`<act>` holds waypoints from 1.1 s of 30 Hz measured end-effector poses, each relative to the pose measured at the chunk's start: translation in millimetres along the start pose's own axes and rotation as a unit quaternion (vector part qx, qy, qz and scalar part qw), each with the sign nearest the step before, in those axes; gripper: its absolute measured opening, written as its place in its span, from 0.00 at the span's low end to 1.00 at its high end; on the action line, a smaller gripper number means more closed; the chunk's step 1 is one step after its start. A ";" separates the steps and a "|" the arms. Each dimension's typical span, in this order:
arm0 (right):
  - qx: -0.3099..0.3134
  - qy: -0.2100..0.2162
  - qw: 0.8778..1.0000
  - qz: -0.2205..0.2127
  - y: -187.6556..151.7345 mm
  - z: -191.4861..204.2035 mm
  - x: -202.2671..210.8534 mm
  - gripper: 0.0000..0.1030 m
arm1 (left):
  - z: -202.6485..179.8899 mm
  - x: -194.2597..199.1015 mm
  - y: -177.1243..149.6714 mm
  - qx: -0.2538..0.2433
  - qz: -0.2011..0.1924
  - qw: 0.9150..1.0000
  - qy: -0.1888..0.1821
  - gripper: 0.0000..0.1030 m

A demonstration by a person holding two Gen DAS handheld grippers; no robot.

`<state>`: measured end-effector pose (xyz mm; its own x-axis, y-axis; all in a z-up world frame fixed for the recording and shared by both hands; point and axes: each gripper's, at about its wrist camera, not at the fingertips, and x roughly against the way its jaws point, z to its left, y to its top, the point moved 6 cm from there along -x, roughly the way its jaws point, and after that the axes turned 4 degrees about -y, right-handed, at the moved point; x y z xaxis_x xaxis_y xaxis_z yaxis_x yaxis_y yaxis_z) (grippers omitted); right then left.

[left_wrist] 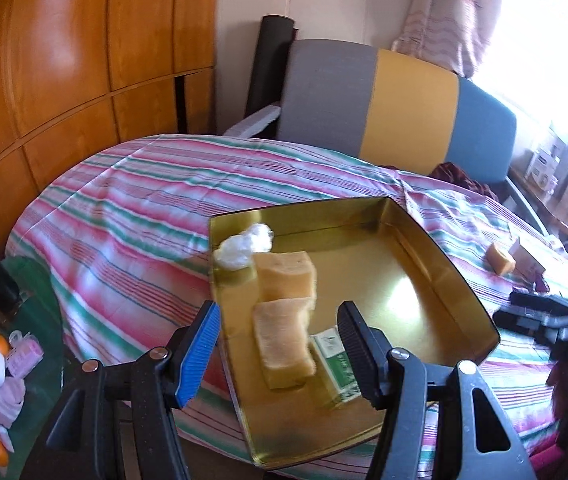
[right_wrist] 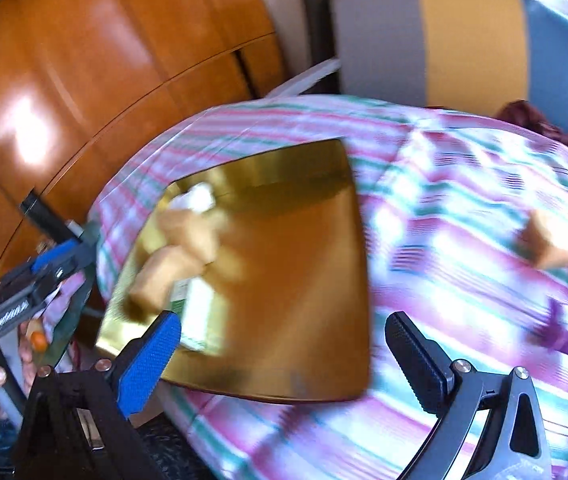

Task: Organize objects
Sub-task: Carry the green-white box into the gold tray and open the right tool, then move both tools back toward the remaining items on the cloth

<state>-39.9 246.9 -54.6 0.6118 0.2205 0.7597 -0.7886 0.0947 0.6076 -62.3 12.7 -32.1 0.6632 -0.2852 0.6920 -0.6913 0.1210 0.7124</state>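
Note:
A gold tin tray lies on the striped bedcover. Inside it are a white plastic wad, two yellow sponge-like blocks and a small green-and-white box. My left gripper hovers over the tray's near left part, open, its pads clear of the blocks. In the blurred right wrist view my right gripper stands wide open over the tray's near edge, with nothing in it. A third yellow block lies on the bed to the right.
A beige box sits beside the loose block, with dark objects nearer. A low green table at left holds oranges and soaps. A wooden wardrobe and a striped headboard bound the bed.

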 end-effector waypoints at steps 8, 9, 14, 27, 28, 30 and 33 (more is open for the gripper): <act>-0.069 -0.087 0.993 -0.032 7.3 -106.4 48.8 1.00 | -35.2 -11.1 -0.1 -0.037 0.019 0.999 -0.021 0.60; -0.075 -0.100 0.991 -0.036 6.9 -120.4 54.9 1.00 | -41.2 -12.9 -0.2 -0.044 0.021 0.999 -0.024 0.60; -0.123 -0.165 0.977 -0.056 1.3 -194.5 88.9 1.00 | -66.5 -19.2 -1.2 -0.069 0.031 0.996 -0.039 0.60; -0.409 -0.232 0.869 -0.154 -55.4 -340.6 158.3 1.00 | -174.5 -37.1 5.3 -0.102 0.079 0.969 -0.210 0.60; -0.418 -0.227 0.866 -0.157 -57.3 -342.8 159.9 1.00 | -186.4 -40.0 4.6 -0.107 0.086 0.966 -0.221 0.60; -0.428 -0.220 0.863 -0.155 -59.3 -344.7 160.0 1.00 | -209.0 -45.6 2.5 -0.121 0.101 0.960 -0.232 0.60; -0.434 -0.209 0.864 -0.146 -59.6 -344.7 156.2 1.00 | -240.1 -53.3 -2.0 -0.138 0.128 0.951 -0.247 0.60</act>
<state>81.3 610.3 -52.1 0.6185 -0.2876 0.7313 -0.2357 0.8199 0.5218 -27.4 255.9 -42.3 0.2206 -0.6153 0.7568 -0.6648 0.4729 0.5783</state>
